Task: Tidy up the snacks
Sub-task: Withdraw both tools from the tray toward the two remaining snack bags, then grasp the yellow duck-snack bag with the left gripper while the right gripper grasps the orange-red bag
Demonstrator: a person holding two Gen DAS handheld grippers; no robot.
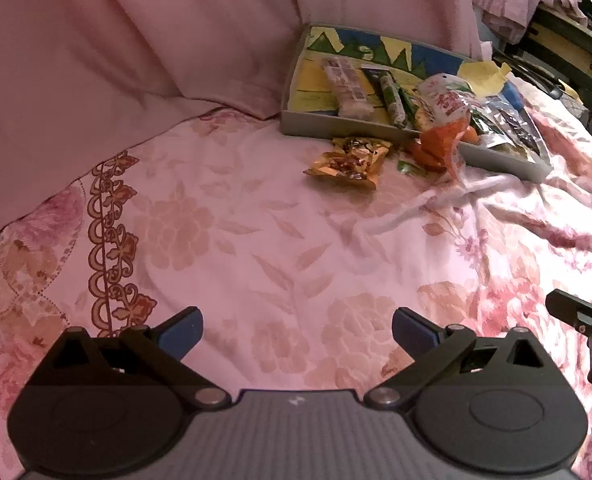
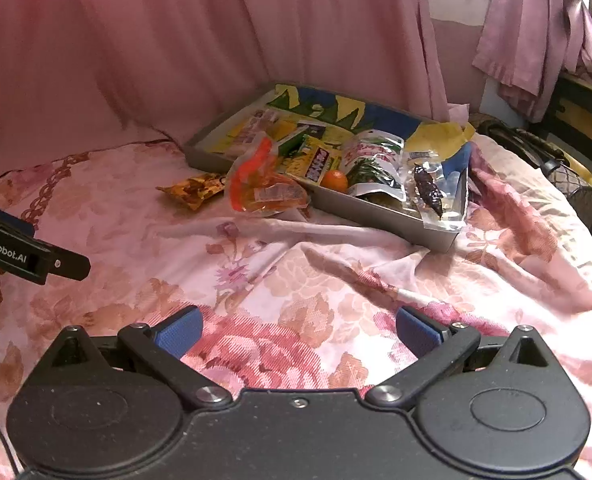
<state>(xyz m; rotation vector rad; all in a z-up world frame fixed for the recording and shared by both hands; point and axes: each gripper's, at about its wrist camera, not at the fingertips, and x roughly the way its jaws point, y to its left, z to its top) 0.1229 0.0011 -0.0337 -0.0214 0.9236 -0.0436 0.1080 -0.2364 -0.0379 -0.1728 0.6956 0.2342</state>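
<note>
Both tools hover empty over the floral pink bedspread, left tool and right tool each with blue pads spread wide. At one o'clock, a shallow grey tray with a yellow-blue printed liner holds assorted packets; a crinkled golden-brown snack packet and an orange mesh bag lie just outside its near rim.

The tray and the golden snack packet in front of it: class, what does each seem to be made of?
Tray: probably rigid plastic or coated board, matte grey walls, printed paper-like lining torn at one corner. Golden snack packet: apparently thin foil-like plastic film, glossy, crinkled, catching highlights.
</note>
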